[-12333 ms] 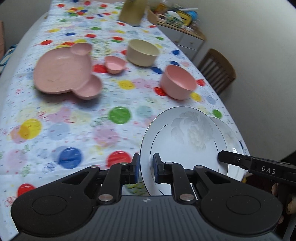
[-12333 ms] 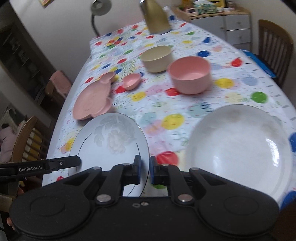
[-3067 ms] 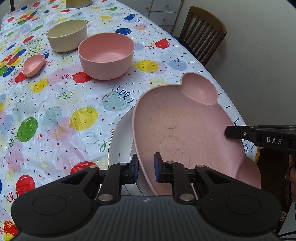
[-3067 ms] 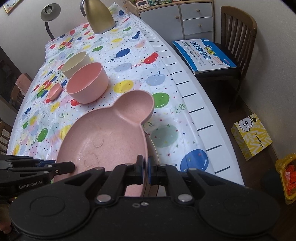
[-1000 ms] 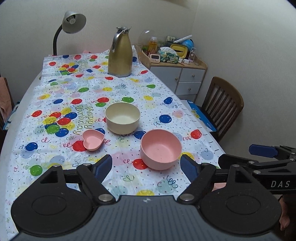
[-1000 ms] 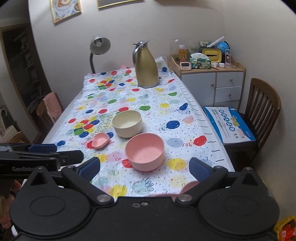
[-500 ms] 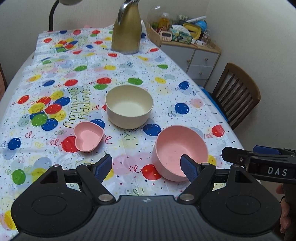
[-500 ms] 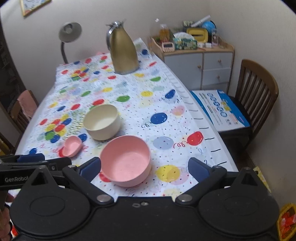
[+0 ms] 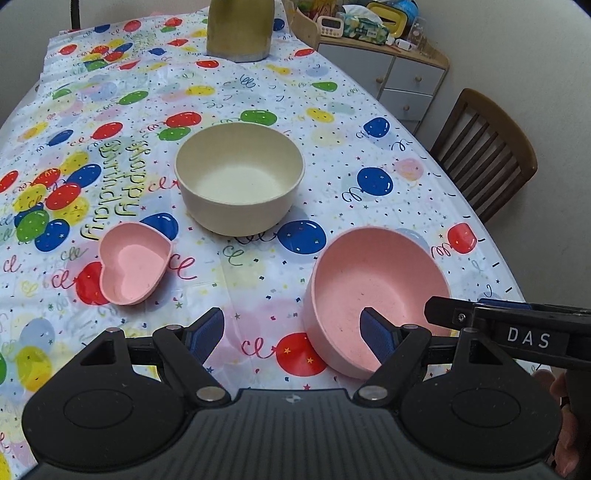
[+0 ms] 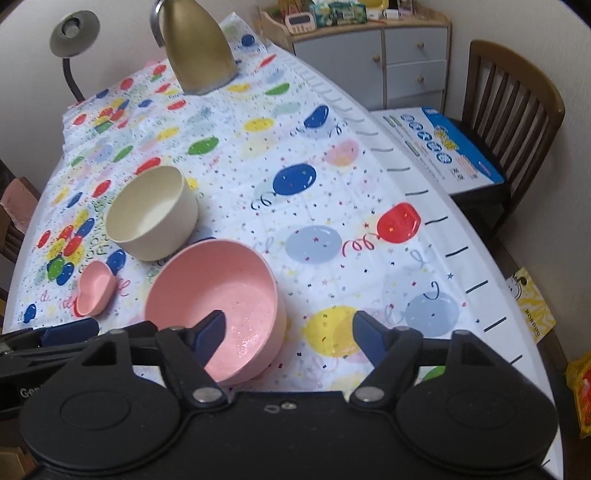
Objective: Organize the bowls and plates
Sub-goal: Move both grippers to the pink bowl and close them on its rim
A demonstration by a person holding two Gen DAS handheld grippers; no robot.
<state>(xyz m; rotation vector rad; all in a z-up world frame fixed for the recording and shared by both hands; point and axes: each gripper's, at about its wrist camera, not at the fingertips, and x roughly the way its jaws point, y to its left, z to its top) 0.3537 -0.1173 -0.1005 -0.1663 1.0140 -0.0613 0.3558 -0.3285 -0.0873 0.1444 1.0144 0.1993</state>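
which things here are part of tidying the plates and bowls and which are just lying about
Job:
pink bowl
cream bowl
heart dish

Lying about:
gold jug
lamp
chair
book
drawers

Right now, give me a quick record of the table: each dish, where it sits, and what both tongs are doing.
pink bowl: nearest, upright, on the balloon tablecloth
cream bowl: behind the pink bowl, upright, apart from it
heart dish: left of both bowls, touching neither
gold jug: far end of the table
left tongs: open, right finger over the pink bowl's near-left wall, nothing gripped
right tongs: closing, left finger over the bowl's inside, right finger outside its right wall, not yet pressing
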